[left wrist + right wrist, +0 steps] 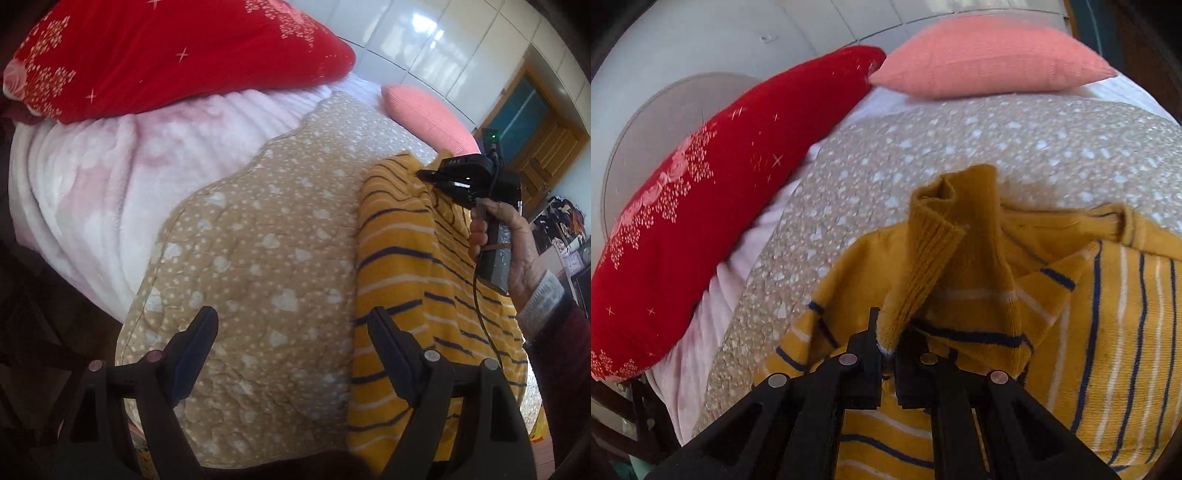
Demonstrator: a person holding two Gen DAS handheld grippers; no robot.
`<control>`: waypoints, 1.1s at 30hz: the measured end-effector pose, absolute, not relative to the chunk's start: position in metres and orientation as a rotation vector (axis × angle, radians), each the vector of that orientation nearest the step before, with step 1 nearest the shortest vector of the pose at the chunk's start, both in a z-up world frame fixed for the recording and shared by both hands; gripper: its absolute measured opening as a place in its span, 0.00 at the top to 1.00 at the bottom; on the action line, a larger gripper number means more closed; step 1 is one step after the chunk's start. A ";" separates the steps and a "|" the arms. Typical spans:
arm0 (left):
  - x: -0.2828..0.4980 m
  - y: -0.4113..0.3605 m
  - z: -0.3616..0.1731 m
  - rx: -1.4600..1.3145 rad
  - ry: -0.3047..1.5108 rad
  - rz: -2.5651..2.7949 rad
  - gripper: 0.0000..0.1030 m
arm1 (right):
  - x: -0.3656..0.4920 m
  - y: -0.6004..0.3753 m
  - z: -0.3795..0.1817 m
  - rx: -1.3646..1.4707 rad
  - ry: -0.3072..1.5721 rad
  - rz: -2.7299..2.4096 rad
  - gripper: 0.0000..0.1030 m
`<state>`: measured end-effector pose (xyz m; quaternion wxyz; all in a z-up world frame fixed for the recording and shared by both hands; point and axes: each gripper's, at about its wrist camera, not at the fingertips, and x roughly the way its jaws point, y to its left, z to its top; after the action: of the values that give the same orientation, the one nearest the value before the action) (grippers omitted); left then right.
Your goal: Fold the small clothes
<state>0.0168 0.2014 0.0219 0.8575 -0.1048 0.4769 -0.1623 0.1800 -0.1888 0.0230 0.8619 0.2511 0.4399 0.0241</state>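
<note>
A small mustard-yellow sweater with navy and white stripes (413,266) lies on a tan heart-print quilt (258,240) on a bed. My left gripper (295,328) is open and empty, low over the quilt just left of the sweater's edge. My right gripper (888,332) is shut on the sweater's ribbed sleeve cuff (931,236) and holds it lifted above the sweater body (1108,332). In the left wrist view the right gripper (436,177) is at the sweater's far end, held by a hand.
A red floral pillow (166,55) and a pink pillow (428,114) lie at the head of the bed on a pale pink fleece blanket (92,184). A white wall is behind. A wooden door (535,122) is at the right.
</note>
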 end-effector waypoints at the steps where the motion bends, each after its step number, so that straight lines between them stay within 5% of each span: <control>1: 0.017 0.204 0.020 -0.234 1.010 -0.339 0.20 | 0.181 -0.188 0.017 0.555 0.941 0.070 0.90; 6: 0.012 0.211 0.023 -0.253 0.994 -0.319 0.20 | 0.161 -0.209 0.023 0.831 0.902 0.225 0.80; 11: 0.006 0.217 0.026 -0.267 0.985 -0.286 0.20 | 0.105 -0.206 0.054 0.774 0.873 0.300 0.73; 17: -0.009 0.218 0.027 -0.276 1.004 -0.270 0.20 | 0.054 -0.169 0.066 0.474 0.913 0.228 0.63; 20: -0.018 0.214 0.031 -0.261 0.999 -0.274 0.20 | 0.050 -0.153 0.069 0.160 0.896 0.049 0.44; 33: -0.030 0.232 0.023 -0.260 1.021 -0.236 0.19 | -0.027 -0.369 0.021 0.401 0.942 -0.567 0.47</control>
<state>-0.0297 0.2319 0.0228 0.8577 -0.1240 0.4861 -0.1125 -0.0266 -0.3690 0.0210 0.8336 0.1894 0.4445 -0.2676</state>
